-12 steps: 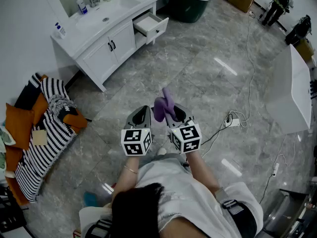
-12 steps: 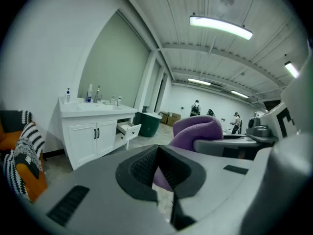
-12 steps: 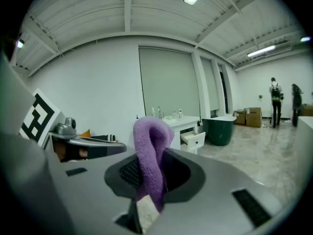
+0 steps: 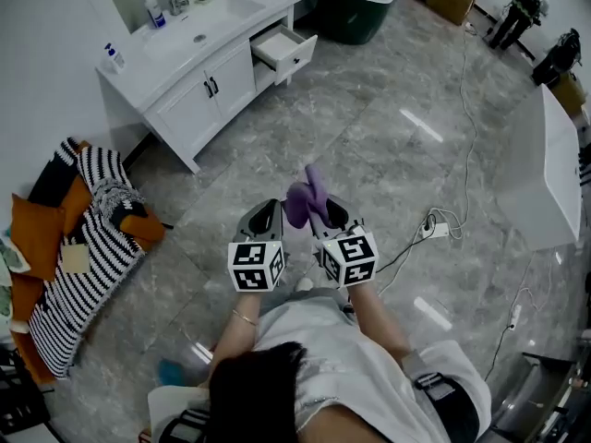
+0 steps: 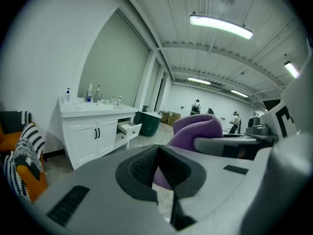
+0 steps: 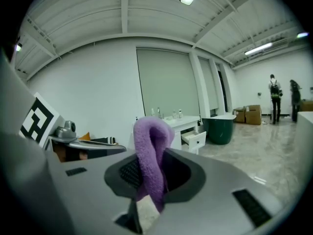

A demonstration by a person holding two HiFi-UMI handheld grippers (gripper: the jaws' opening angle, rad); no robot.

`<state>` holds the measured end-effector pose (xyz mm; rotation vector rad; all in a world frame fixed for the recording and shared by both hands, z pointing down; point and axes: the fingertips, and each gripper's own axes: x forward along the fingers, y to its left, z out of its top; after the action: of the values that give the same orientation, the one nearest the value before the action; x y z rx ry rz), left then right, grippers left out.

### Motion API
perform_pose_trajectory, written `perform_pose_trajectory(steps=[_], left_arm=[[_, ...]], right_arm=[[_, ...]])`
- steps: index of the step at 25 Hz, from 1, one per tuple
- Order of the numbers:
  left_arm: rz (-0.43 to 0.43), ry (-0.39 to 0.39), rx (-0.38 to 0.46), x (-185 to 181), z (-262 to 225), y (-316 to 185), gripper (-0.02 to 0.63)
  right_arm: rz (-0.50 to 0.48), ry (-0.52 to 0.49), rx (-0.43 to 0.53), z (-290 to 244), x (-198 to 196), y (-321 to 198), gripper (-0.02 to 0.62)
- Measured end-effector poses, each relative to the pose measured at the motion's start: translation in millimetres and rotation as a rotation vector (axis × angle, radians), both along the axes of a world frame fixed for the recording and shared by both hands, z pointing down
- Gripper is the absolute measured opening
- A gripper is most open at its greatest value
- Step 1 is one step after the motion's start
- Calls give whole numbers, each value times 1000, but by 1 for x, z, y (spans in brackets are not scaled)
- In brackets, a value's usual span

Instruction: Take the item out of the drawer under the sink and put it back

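Right gripper [image 4: 329,215] clamps the cloth [image 4: 305,195] upright, evidently for carrying. Left gripper [image 4: 262,218] closed, empty. Drawer [image 4: 284,48] stands open, well apart, presumably awaiting the cloth's return.

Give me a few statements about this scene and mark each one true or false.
1. The right claw grips a purple cloth. True.
2. The left claw also grips the cloth. False: its jaws are together with nothing between them.
3. The drawer of the white vanity is shut. False: it stands pulled open.
4. A dark green tub stands beside the vanity. True.
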<state>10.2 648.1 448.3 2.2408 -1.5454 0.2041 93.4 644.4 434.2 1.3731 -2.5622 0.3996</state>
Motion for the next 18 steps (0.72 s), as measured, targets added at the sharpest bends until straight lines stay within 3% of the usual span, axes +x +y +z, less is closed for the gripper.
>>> perform_pose_trajectory(steps=[18], left_arm=[[31, -1, -30, -49, 7, -59, 3]], right_arm=[[64, 13, 2, -2, -46, -52, 87]])
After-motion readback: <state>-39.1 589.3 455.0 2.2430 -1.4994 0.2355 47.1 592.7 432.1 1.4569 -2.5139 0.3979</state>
